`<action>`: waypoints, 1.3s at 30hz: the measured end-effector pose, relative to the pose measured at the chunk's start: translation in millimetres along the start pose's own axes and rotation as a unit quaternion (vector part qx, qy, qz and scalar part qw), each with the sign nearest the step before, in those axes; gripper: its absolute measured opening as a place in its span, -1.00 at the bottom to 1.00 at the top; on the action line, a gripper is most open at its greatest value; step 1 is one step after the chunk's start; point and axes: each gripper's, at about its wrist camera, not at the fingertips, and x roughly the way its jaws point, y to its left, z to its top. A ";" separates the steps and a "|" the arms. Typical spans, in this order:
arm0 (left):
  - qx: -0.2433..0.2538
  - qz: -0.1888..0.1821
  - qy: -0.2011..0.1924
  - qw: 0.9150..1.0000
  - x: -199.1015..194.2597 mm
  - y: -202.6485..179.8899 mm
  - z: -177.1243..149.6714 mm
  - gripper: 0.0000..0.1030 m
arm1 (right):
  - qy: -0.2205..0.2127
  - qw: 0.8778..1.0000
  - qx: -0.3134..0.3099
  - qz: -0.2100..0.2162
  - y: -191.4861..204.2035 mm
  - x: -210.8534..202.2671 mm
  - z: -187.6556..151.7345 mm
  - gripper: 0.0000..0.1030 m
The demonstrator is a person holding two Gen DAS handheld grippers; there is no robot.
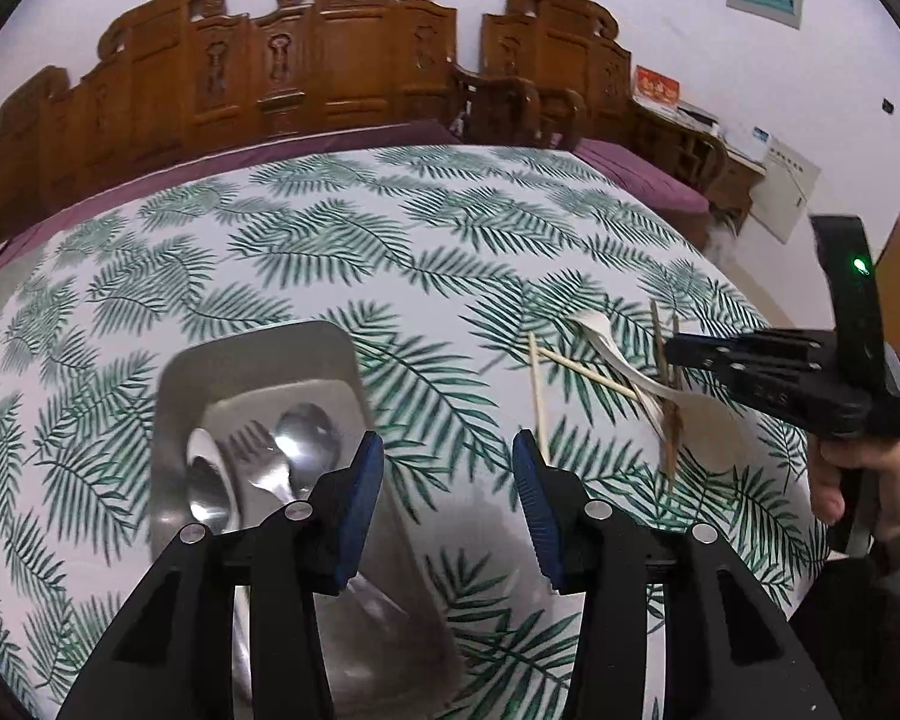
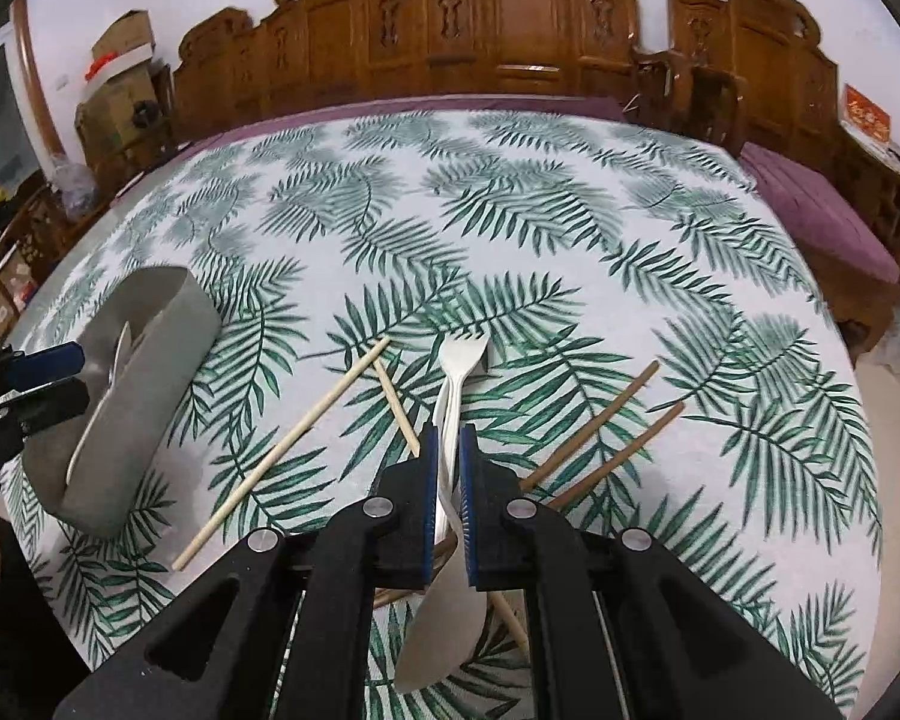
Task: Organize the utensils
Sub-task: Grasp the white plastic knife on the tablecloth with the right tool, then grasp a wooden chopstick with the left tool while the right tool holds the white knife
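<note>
On the leaf-patterned counter [image 2: 510, 228], a metal tray [image 1: 258, 360] at left holds a metal fork [image 1: 258, 456] and spoons [image 1: 306, 432]; the left gripper [image 1: 448, 501] hovers over its right edge, fingers released and empty. Right of it lie pale chopsticks [image 2: 306, 426], then the right gripper [image 2: 448, 480], fingers clenched on a white plastic fork [image 2: 459, 366], with brown chopsticks [image 2: 606, 426] beyond.

Open tablecloth [image 2: 510, 192] beyond chopsticks [image 2: 282, 456]
</note>
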 end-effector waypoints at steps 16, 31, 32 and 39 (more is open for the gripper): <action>0.025 -0.014 0.021 0.999 22.2 -30.1 -6.1 -0.18 | 0.052 0.998 -0.009 0.039 2.4 17.7 -15.0 -0.82; 0.036 -0.010 0.033 0.999 32.9 -41.3 -11.7 -0.18 | 0.059 0.996 -0.065 0.012 27.4 23.4 -20.2 -0.74; 0.036 -0.010 0.034 0.999 33.5 -41.6 -11.8 -0.18 | 0.059 0.996 -0.074 0.004 29.9 23.3 -20.5 -0.74; 0.041 -0.015 0.037 0.998 37.8 -46.4 -12.5 -0.18 | 0.052 0.996 -0.076 0.003 29.2 20.0 -19.5 -0.90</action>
